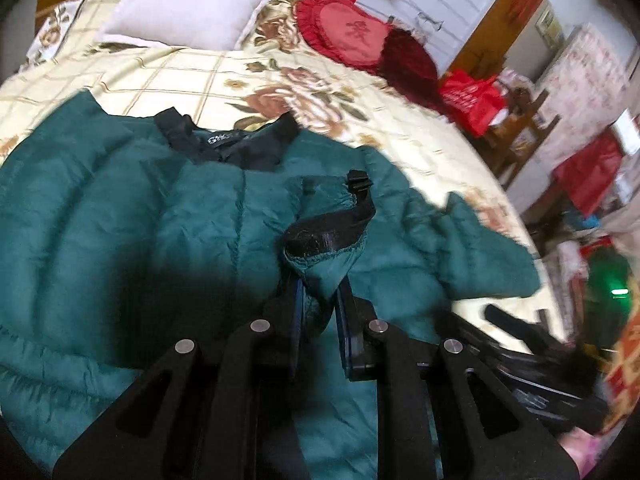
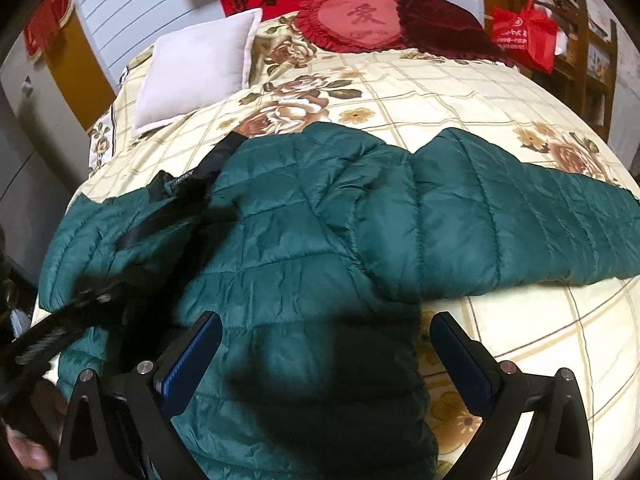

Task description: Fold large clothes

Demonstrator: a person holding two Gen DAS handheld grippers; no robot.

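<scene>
A dark green quilted jacket (image 1: 100, 240) (image 2: 304, 224) with a black collar (image 1: 224, 140) lies spread, front up, on a floral bedspread (image 2: 420, 92). My left gripper (image 1: 320, 296) is shut on a sleeve cuff (image 1: 324, 240) with a black band, holding it over the jacket's chest. In the right wrist view that gripper shows as a blurred black shape (image 2: 80, 304) at the left. The other sleeve (image 2: 520, 216) stretches out to the right on the bed. My right gripper (image 2: 326, 320) stands open above the jacket's lower body, with nothing pressed between its blue pads (image 2: 192, 356).
A white pillow (image 2: 200, 68), a red heart cushion (image 2: 360, 20) and a dark red cushion (image 2: 448, 24) lie at the head of the bed. A red bag (image 2: 524, 32) and wooden furniture (image 2: 592, 64) stand past the bed's right edge.
</scene>
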